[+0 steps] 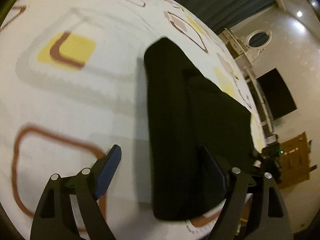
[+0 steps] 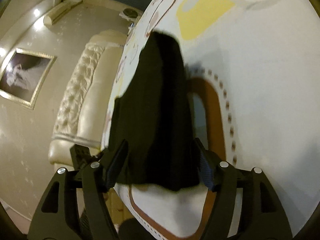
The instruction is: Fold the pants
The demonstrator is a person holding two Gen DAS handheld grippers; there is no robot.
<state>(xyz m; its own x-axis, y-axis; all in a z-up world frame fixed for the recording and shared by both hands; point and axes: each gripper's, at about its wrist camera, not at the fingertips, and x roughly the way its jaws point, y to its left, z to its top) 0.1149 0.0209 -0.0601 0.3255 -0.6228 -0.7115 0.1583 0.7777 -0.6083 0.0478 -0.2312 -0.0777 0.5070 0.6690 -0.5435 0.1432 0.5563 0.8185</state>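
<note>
The black pants (image 1: 180,120) lie folded in a long narrow bundle on a white bedsheet with yellow and brown shapes (image 1: 80,100). My left gripper (image 1: 160,160) hovers over their near end with its jaws wide apart, open; the blue-padded fingers (image 1: 109,172) stand off the cloth. In the right wrist view the same pants (image 2: 158,110) stretch away from me. My right gripper (image 2: 162,154) is open too, one finger on each side of the near end of the bundle, with no pad pressing on it. The other gripper (image 1: 268,158) shows at the bed's edge.
The bed's edge (image 1: 248,100) runs along the right of the left wrist view, with a white bed frame, a dark screen (image 1: 278,94) and a wooden cabinet (image 1: 296,158) beyond. A cream tufted headboard (image 2: 80,100) and a framed picture (image 2: 24,76) show to the left in the right wrist view.
</note>
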